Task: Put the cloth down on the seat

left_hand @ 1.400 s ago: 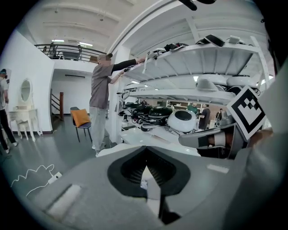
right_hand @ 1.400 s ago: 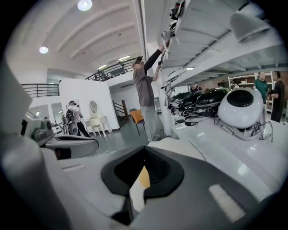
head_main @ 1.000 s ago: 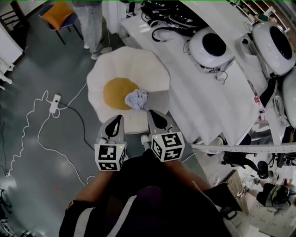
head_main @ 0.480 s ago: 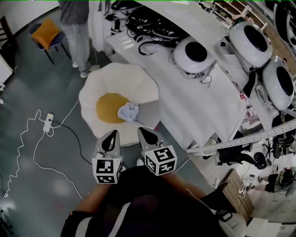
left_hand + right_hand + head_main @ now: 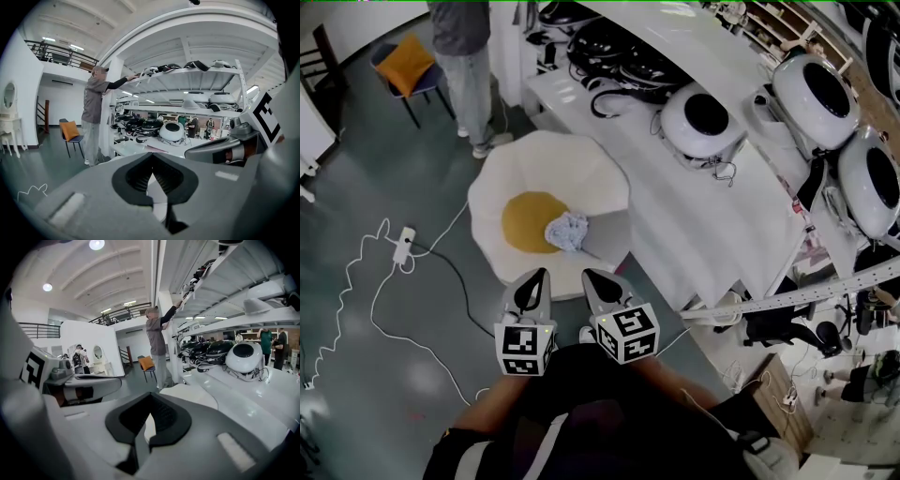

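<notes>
Head view: crumpled cloth lies on white seat, at right edge of yellow cushion. Left gripper and right gripper near body, well apart from cloth.
Left gripper view: jaws clenched, nothing between.
Right gripper view: same, empty.
Placement looks done.

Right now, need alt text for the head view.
A crumpled pale cloth lies on the yellow seat of a white shell-shaped chair, touching neither gripper. The left gripper and right gripper hang shut and empty just short of the chair. A long white table with round white devices runs along the right.
</notes>
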